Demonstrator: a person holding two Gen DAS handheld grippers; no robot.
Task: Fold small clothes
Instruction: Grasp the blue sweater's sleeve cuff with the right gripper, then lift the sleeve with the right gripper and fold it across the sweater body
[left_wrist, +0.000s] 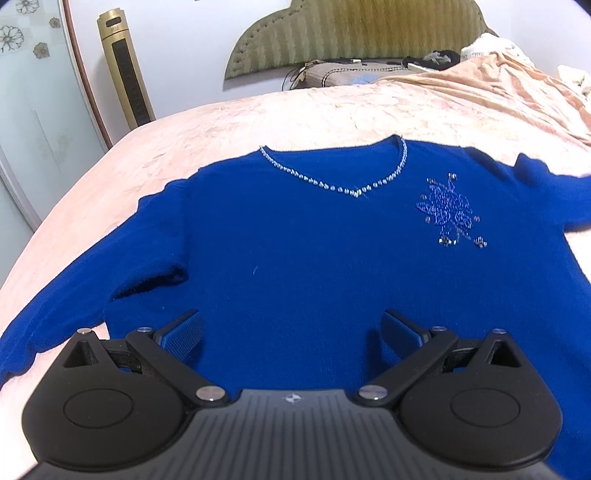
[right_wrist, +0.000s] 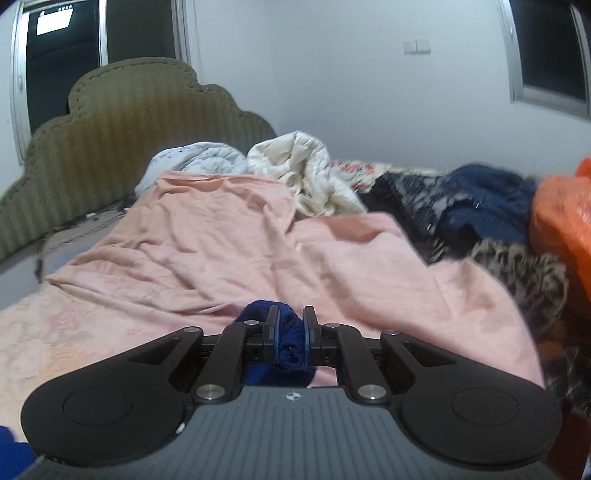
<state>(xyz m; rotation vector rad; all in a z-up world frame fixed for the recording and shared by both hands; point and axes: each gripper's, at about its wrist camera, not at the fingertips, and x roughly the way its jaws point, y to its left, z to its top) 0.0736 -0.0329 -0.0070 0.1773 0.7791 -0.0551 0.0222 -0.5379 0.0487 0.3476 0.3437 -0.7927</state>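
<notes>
Right now our left gripper (left_wrist: 291, 334) hangs with jaws wide apart and nothing between them, over the lower front of the blue sweater (left_wrist: 295, 266) that lies spread face up on the bed (left_wrist: 221, 122). Our right gripper (right_wrist: 291, 334) pinches a bunched blue fold of the sweater (right_wrist: 290, 341) between nearly closed pads. Ahead of it lie a rumpled pink sheet (right_wrist: 221, 236), a cream quilt (right_wrist: 306, 170) and a heap of dark clothes (right_wrist: 472, 206). An olive headboard (right_wrist: 122, 147) stands against the white wall.
</notes>
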